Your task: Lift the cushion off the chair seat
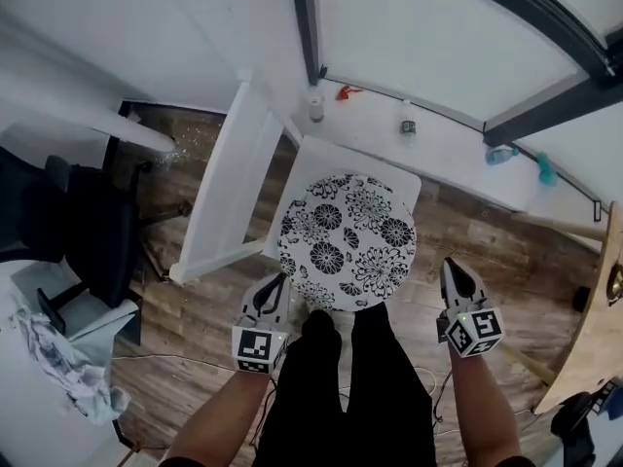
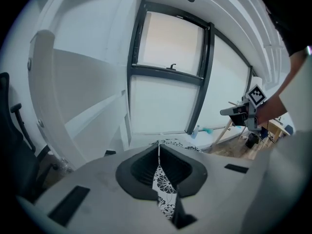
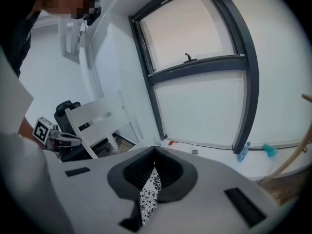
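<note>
Over the white chair seat (image 1: 326, 163), btwn my two tools, is the floral cushion (image 1: 348, 241). L gripper (image 1: 280, 283) is clamped on its near-left edge; R gripper (image 1: 450, 264) pinches floral fabric too. Can't tell if it's clear of the seat.

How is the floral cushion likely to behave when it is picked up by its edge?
The cushion looks thin and flat on the white chair seat, so it is probably light. Lifted by one edge, it would likely sag. Its fabric-like cover probably isn't slippery.
</note>
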